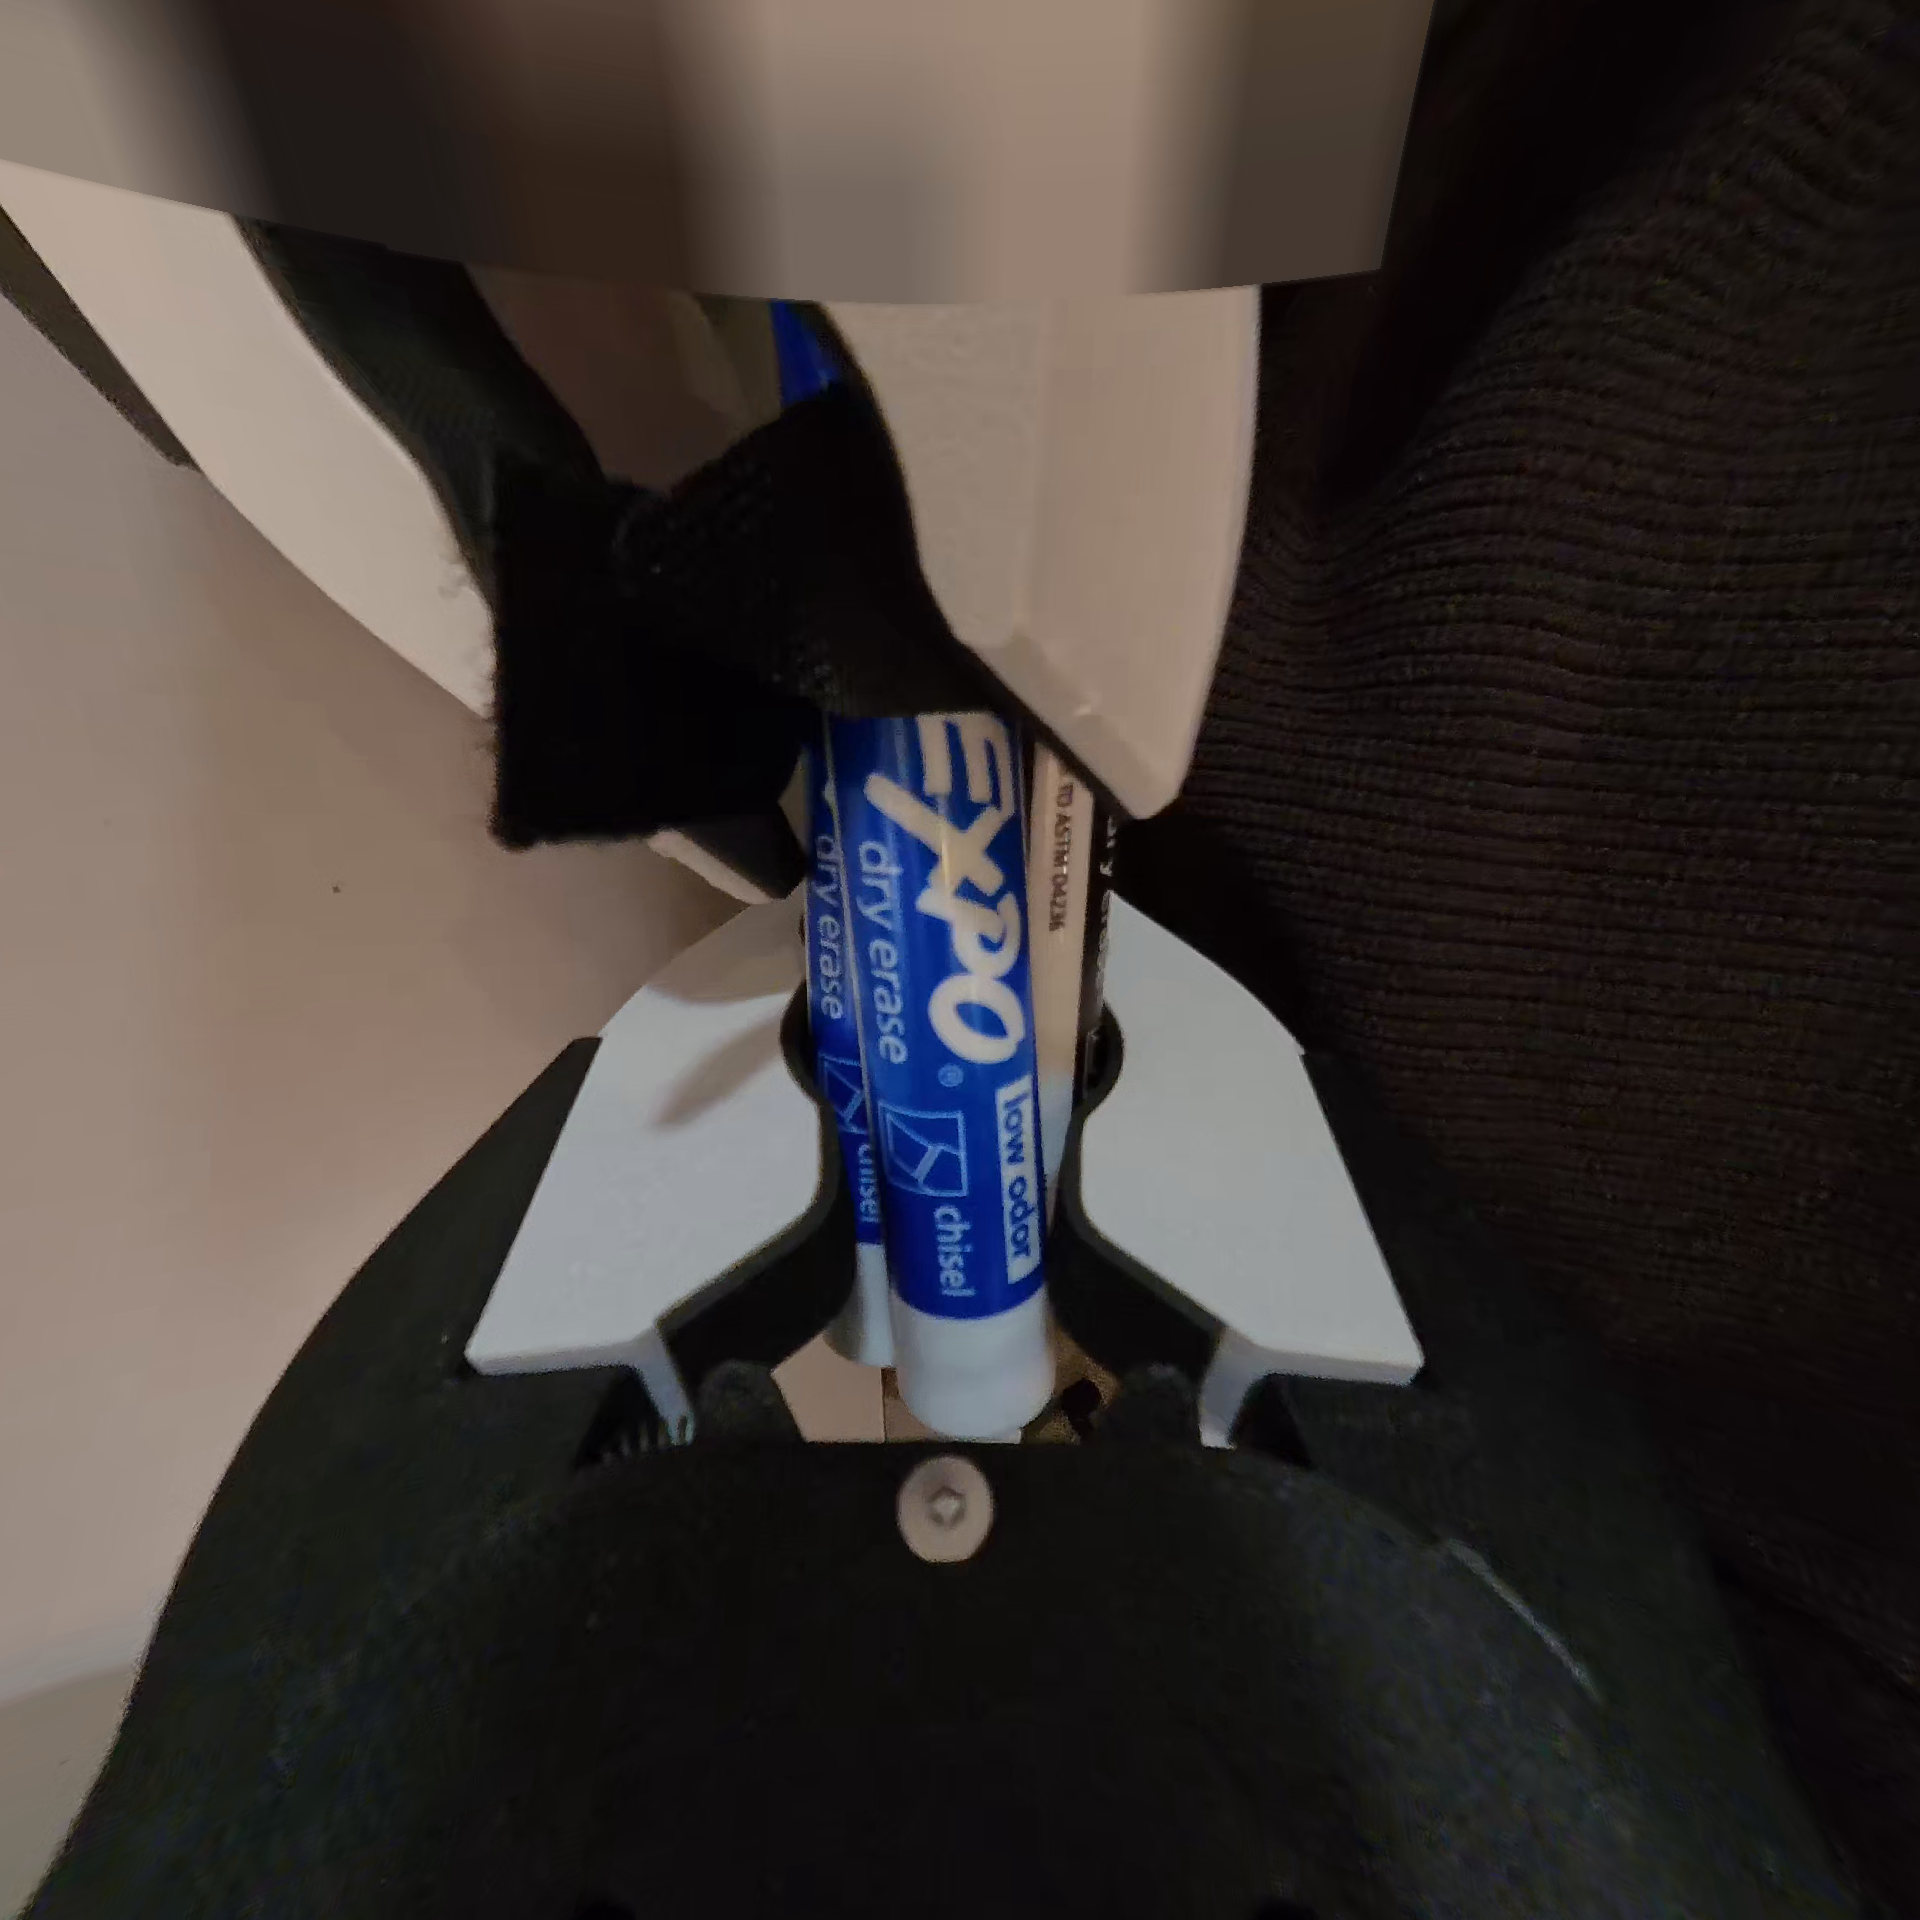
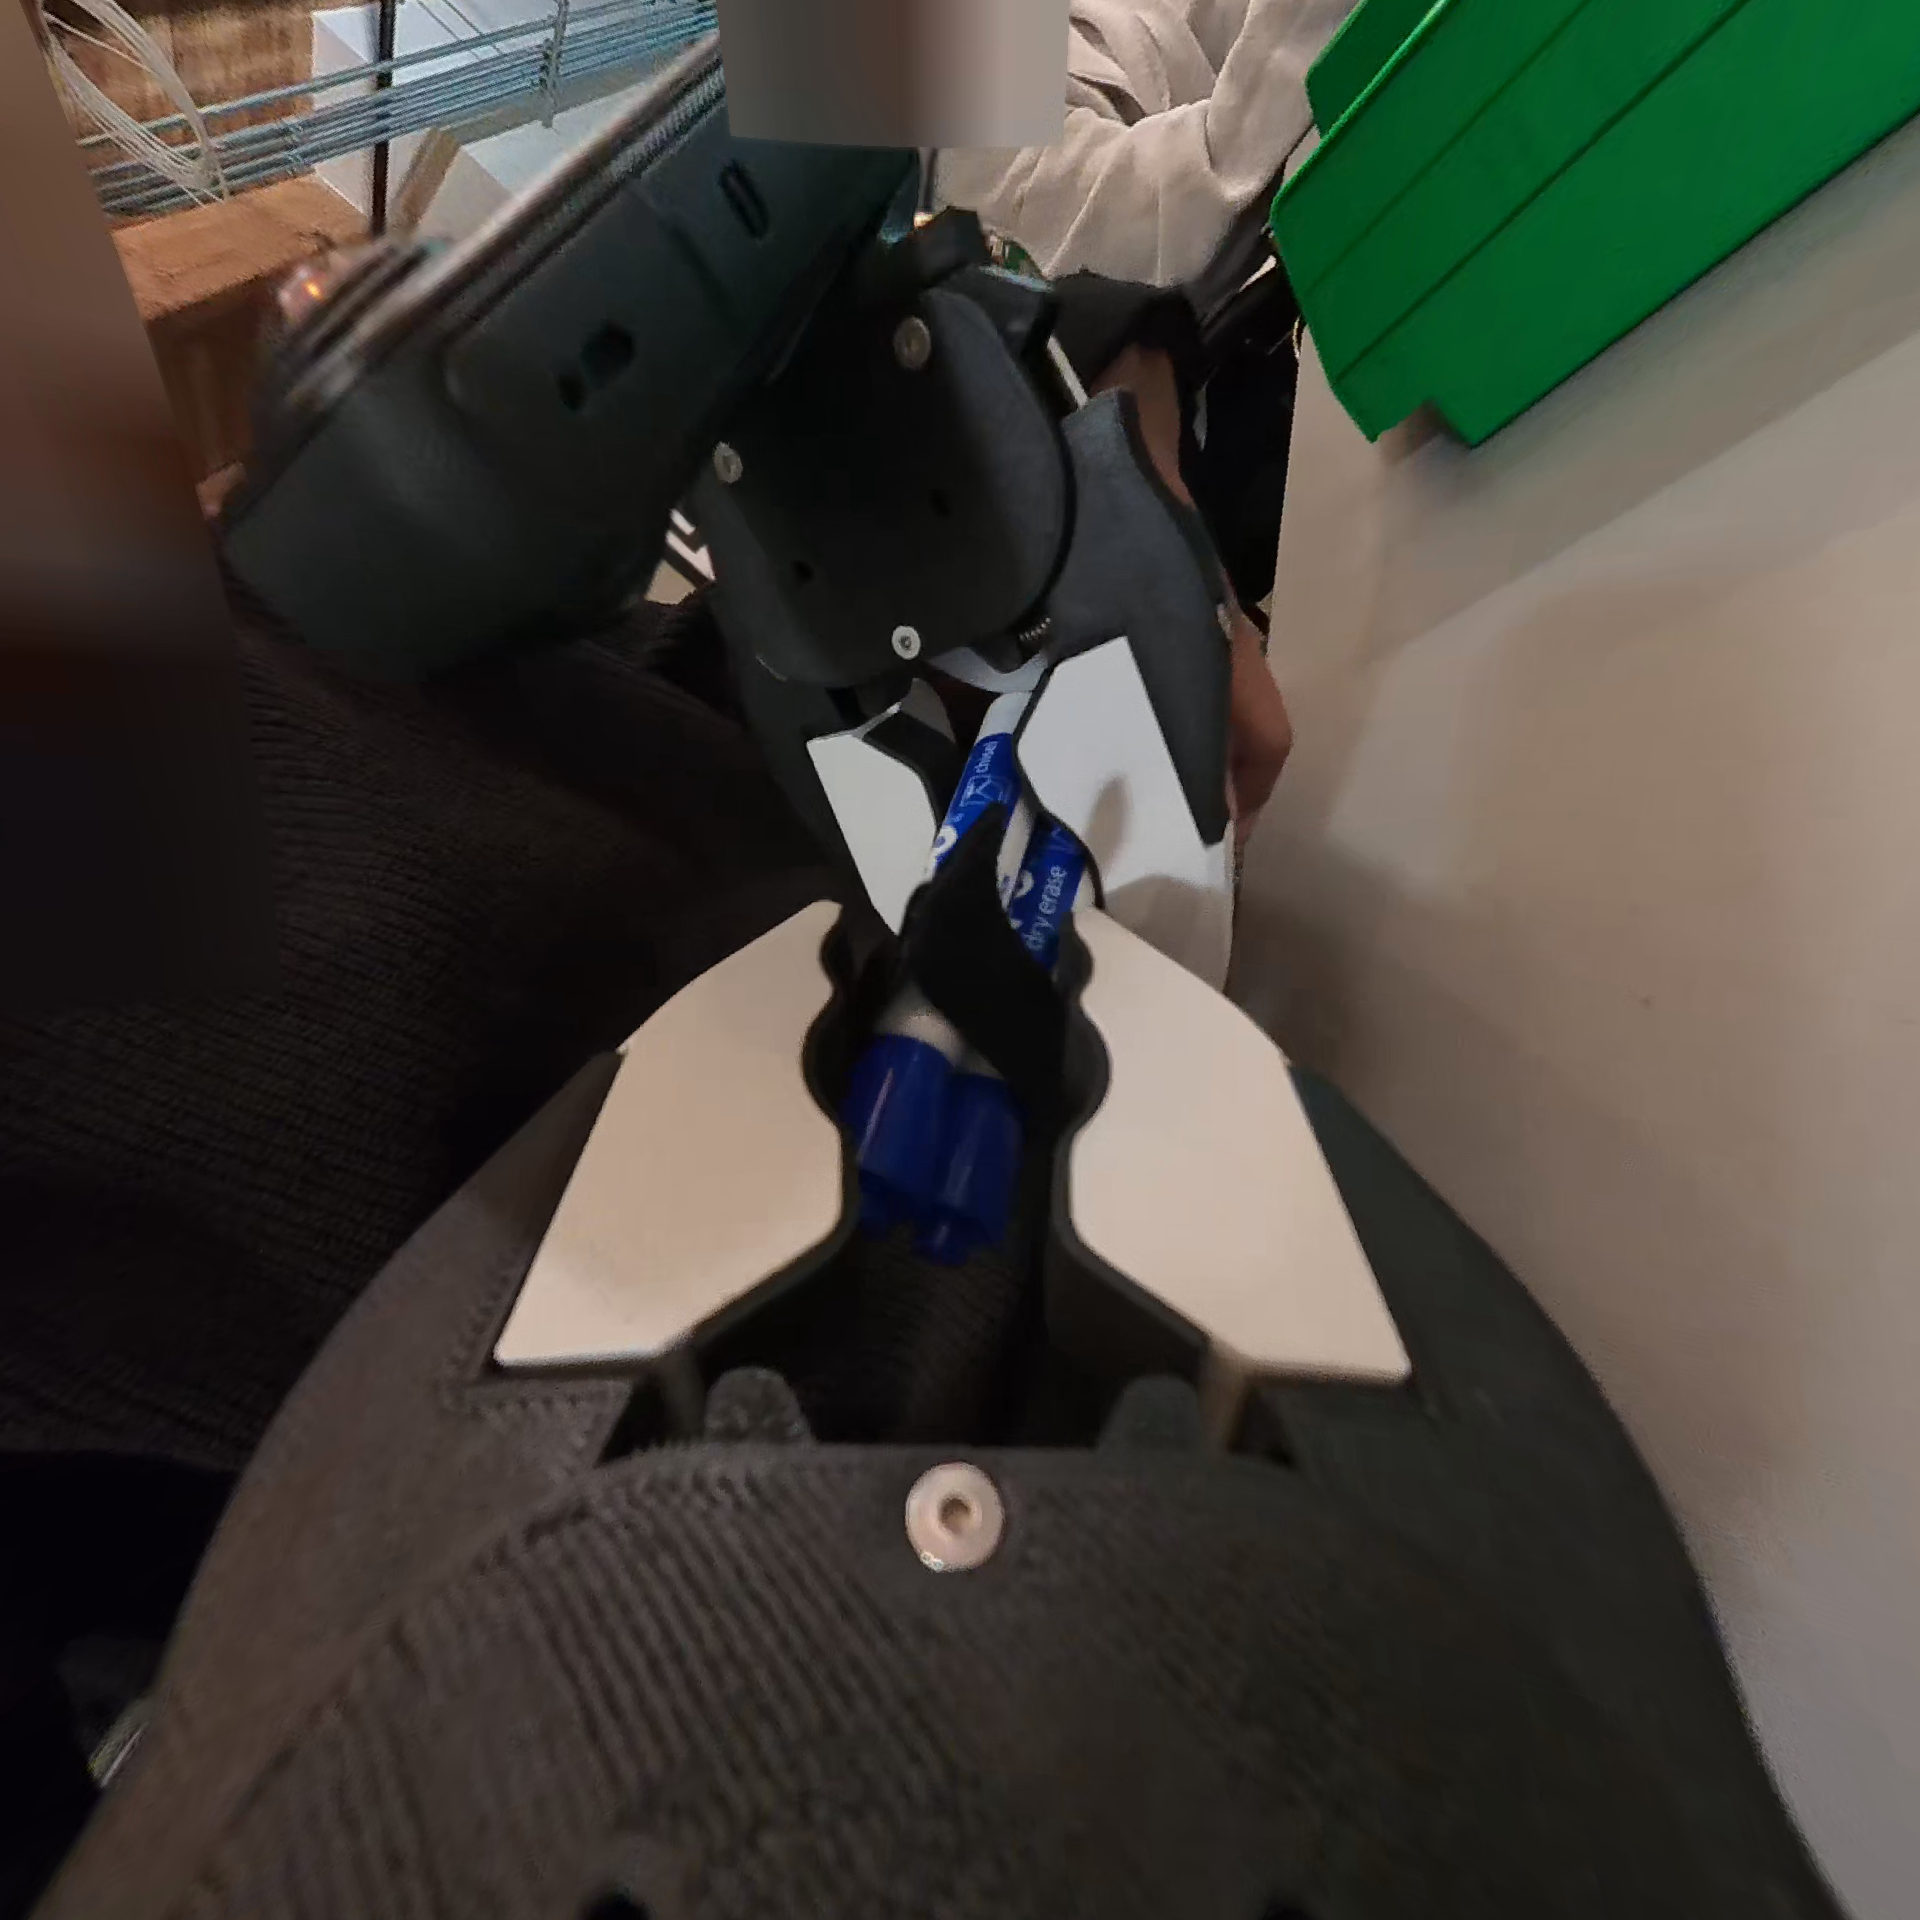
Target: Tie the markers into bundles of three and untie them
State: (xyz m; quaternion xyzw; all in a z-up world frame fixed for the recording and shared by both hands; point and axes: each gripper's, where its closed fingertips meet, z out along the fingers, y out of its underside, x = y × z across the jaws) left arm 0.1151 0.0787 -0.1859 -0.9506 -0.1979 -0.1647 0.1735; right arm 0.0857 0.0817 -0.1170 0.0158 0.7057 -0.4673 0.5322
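A bundle of blue-and-white dry-erase markers, with a black-barrelled one at its right side, is wrapped by a black fabric strap. My left gripper is shut on the bundle's blunt white ends. My right gripper faces it, its white fingers around the far end and the strap. In the right wrist view my right gripper is shut on the blue capped ends, with the strap at its fingertips. The left gripper holds the bundle's other end just beyond.
A dark knitted sleeve lies close on the right, and on the left in the right wrist view. A pale surface bears green plastic bins. A person in pale clothing and wire shelving are behind. The left gripper's tips are roughly 7 centimeters from the right gripper's.
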